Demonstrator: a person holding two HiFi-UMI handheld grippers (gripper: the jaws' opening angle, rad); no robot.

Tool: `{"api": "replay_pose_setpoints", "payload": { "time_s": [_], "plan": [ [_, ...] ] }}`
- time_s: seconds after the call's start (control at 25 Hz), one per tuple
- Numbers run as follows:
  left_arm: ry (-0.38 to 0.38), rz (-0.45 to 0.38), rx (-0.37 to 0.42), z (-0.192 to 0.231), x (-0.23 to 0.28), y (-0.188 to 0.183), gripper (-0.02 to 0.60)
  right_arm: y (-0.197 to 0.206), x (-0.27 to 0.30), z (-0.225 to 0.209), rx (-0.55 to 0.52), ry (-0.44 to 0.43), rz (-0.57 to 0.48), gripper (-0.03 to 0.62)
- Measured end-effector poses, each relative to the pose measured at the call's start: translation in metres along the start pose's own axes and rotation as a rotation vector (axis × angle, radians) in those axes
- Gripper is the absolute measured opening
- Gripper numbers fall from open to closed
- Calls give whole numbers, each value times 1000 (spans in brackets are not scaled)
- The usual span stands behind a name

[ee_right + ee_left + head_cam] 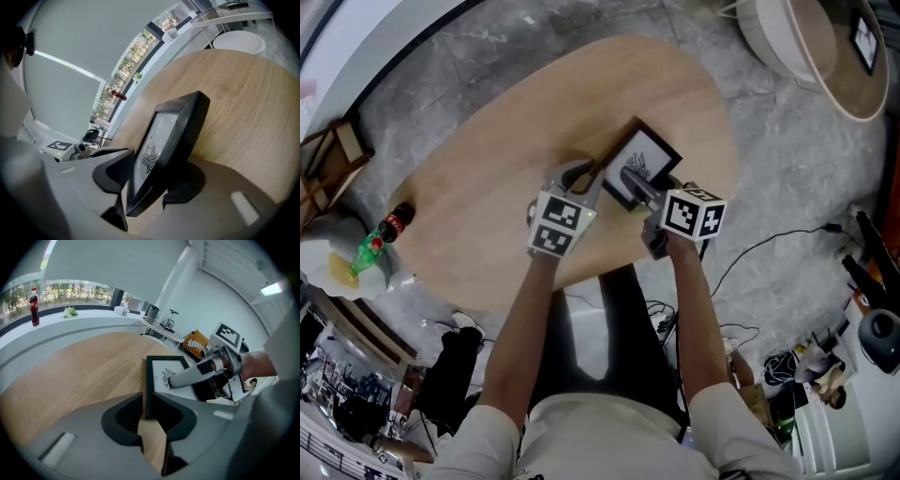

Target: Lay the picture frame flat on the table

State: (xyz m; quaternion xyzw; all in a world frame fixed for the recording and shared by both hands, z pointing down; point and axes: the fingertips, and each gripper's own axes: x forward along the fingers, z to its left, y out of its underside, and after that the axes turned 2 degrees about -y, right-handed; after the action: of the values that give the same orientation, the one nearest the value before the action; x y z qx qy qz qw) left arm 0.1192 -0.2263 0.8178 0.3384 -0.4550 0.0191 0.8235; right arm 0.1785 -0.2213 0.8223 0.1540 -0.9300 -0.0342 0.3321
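- Sitting on the oval wooden worktop (478,159), just right of centre in the head view, the black picture frame (645,161) is showing its white print toward the camera.
- The left tool (591,180) is reaching in from the lower left and meeting the frame's left edge. The right tool (630,178) is coming in from the lower right, with one grey finger crossing over the print.
- A cola bottle (395,223) is showing at the left edge of the picture, beyond the worktop's end.
- In the left gripper view, the left tool (148,400) is standing partly spread at bottom centre, and the frame's (164,372) dark near edge is running into the narrow gap between its jaws. A slit of wood is showing beside the left jaw, so the pads are not squeezing the edge.
- The frame is stretching from those jaws up toward the middle of the picture, over the worktop (70,376); whether it is resting fully flat cannot be told here.
- The right tool (190,377) is entering from the right, its grey finger lying across the print.
- The cola bottle (34,305) is standing upright on a pale ledge at upper left.
- In the right gripper view, the right tool (157,174) is standing spread wide at bottom centre and is gripping nothing.
- The frame (180,131) is rising slantwise between its jaws, the glass facing the left jaw across a clear gap. The back is close to the right jaw, though whether they are touching cannot be told.
- The worktop (243,112) is filling the right half of the picture.
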Motion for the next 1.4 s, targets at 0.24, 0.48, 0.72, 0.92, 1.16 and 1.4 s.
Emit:
{"api": "replay_pose_setpoints", "payload": {
  "time_s": [0.24, 0.48, 0.72, 0.92, 1.16, 1.4],
  "plan": [
    [12, -3, -10, -5, 4, 0, 75, -1, -3, -2, 14, -1, -4, 193],
    [59, 5, -18, -9, 7, 1, 98, -1, -3, -3, 11, 10, -9, 189],
    [53, 19, -28, -8, 9, 3, 89, -2, -2, -2, 19, 7, -13, 186],
    [52, 35, -20, -6, 10, 4, 77, 0, -1, -2, 18, 8, -5, 186],
    [43, 48, -7, -6, 10, 3, 75, -1, -10, -8, 34, 31, -20, 193],
    [45, 66, -16, -8, 10, 6, 77, 8, -25, -17, 50, 58, -25, 196]
  ]
}}
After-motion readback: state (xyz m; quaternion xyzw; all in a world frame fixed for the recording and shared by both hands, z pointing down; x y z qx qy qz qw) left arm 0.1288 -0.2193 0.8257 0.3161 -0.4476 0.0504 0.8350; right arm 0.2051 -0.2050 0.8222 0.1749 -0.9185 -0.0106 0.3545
